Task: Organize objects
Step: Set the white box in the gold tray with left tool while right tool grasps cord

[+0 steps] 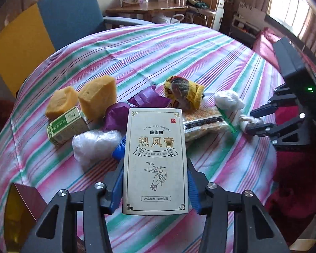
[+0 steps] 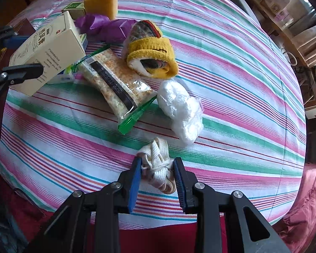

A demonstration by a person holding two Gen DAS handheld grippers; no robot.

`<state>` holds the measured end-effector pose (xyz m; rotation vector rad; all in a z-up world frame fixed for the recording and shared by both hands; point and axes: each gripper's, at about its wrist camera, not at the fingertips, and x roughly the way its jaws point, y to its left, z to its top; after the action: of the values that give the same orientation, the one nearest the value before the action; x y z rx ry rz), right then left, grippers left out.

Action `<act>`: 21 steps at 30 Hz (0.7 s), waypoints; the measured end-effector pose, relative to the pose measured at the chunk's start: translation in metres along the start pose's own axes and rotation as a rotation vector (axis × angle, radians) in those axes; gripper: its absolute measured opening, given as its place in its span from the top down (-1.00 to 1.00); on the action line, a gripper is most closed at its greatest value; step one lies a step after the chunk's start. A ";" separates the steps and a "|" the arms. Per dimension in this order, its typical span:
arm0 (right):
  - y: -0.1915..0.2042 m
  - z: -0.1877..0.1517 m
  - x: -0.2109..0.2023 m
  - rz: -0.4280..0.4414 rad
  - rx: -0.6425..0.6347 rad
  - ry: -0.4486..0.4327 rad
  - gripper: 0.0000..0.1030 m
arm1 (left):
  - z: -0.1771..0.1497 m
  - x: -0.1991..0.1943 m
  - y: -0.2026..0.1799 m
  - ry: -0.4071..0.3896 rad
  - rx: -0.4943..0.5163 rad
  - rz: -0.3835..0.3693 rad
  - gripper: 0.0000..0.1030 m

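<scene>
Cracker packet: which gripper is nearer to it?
Left. The left gripper, shut on the cream box, sits right beside the cracker packet; the right gripper, clamping the white lace, is farther off.

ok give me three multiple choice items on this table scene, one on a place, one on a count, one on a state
1. Where does the snack packet lie?
A. between the cream box and the white plastic bag
B. on top of a sponge
C. on the blue chair

2. How many yellow sponge pieces show in the left wrist view?
A. one
B. two
C. four

3. What is the right gripper doing?
A. standing open over bare cloth
B. shut on the white lace bundle
C. holding the green box

Answers:
1. A: the packet sits with the cream box on one side and the white plastic bag on the other.
2. B: two sponges sit side by side.
3. B: both blue pads press the white lace bundle.
</scene>
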<state>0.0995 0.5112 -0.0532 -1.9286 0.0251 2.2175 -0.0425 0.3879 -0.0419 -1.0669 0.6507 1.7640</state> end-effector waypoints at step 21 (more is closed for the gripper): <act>-0.017 0.026 0.018 -0.068 0.065 -0.017 0.40 | -0.237 -0.162 0.239 -0.117 -0.852 0.389 0.00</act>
<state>0.0748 0.5340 -0.0647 -1.8490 0.0281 2.1619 -0.1417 0.0285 -0.0202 -1.4328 -0.0113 2.5211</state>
